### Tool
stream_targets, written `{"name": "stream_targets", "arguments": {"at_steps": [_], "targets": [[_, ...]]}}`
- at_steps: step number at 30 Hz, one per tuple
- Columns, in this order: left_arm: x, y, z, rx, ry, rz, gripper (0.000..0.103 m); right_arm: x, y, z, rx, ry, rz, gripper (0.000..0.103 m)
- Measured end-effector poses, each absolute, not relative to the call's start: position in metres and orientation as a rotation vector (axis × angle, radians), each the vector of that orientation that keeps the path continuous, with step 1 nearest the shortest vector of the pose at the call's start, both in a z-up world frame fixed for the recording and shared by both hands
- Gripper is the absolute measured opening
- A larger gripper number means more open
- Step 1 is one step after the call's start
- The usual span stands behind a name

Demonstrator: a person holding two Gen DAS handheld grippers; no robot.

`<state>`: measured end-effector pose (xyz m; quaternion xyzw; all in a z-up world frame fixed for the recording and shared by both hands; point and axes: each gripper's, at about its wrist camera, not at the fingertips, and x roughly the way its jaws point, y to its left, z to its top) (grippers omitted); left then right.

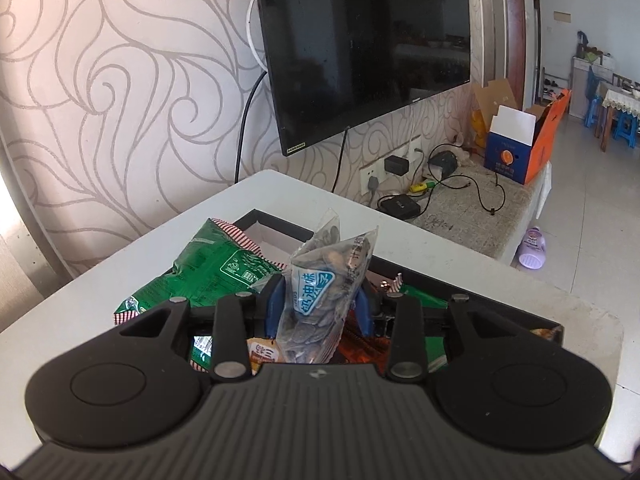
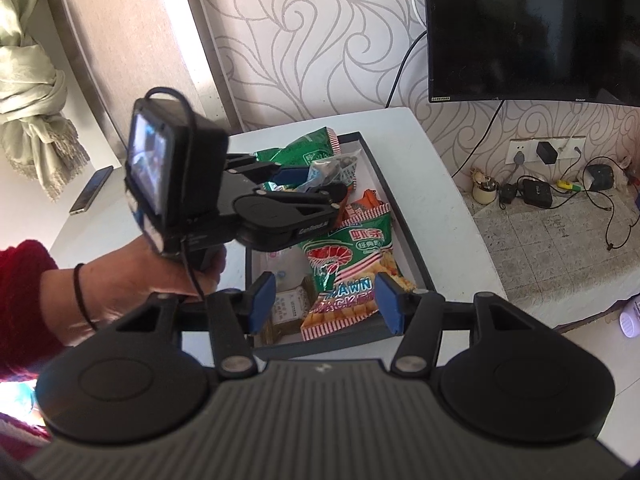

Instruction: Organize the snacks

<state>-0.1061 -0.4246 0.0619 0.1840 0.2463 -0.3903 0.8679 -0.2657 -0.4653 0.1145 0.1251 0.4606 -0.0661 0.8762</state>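
Done so far: several packets already lie in the dark tray (image 2: 404, 216) on the white table (image 1: 132, 264): a green bag (image 1: 216, 264) at the far end and a prawn cracker bag (image 2: 348, 264) nearer the right gripper.
In hand: the left gripper (image 1: 320, 300) pinches a clear packet of seeds (image 1: 320, 292) between its blue pads, upright, above the tray's contents; I judge it is about to be set down there.
Right gripper (image 2: 324, 300): jaws spread, nothing between the pads; it hovers over the tray's near end, the prawn cracker bag just beyond and below it.
Left to do: release the seed packet; whether any snacks wait outside the tray, neither view shows.
Only the left wrist view shows: the seed packet's label and the pads pressing on it.
Only the right wrist view shows: the person's hand (image 2: 168, 280) on the left gripper's handle, the tray's full length, and a phone (image 2: 91, 196) far to that gripper's left.
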Motion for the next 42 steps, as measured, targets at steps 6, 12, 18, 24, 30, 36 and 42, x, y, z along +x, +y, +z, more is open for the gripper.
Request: {"name": "stream_targets", "arguments": {"at_steps": [6,12,18,24,30,36,42], "targets": [[-0.103,-0.429,0.060,0.382,0.515,-0.790,0.070,-0.268,-0.463,0.114,0.268,0.967,-0.141,0.057],[-0.121,-0.425,0.070,0.410,0.470,-0.802,0.092,-0.268,-0.454,0.120,0.273,0.949,-0.138,0.057],[-0.142,-0.404,0.079,0.417,0.467,-0.807,0.102,-0.275,-0.434,0.128,0.281,0.929,-0.125,0.058],[-0.157,-0.369,0.094,0.366,0.472,-0.751,0.103,-0.297,-0.401,0.137,0.306,0.938,-0.154,0.059],[-0.181,-0.335,0.109,0.317,0.463,-0.758,0.103,-0.333,-0.358,0.156,0.323,0.974,-0.215,0.068],[-0.216,-0.304,0.127,0.344,0.394,-0.722,0.103,-0.357,-0.338,0.159,0.341,1.004,-0.209,0.070],[-0.245,-0.291,0.127,0.352,0.420,-0.638,0.103,-0.364,-0.336,0.156,0.285,0.986,-0.128,0.070]]}}
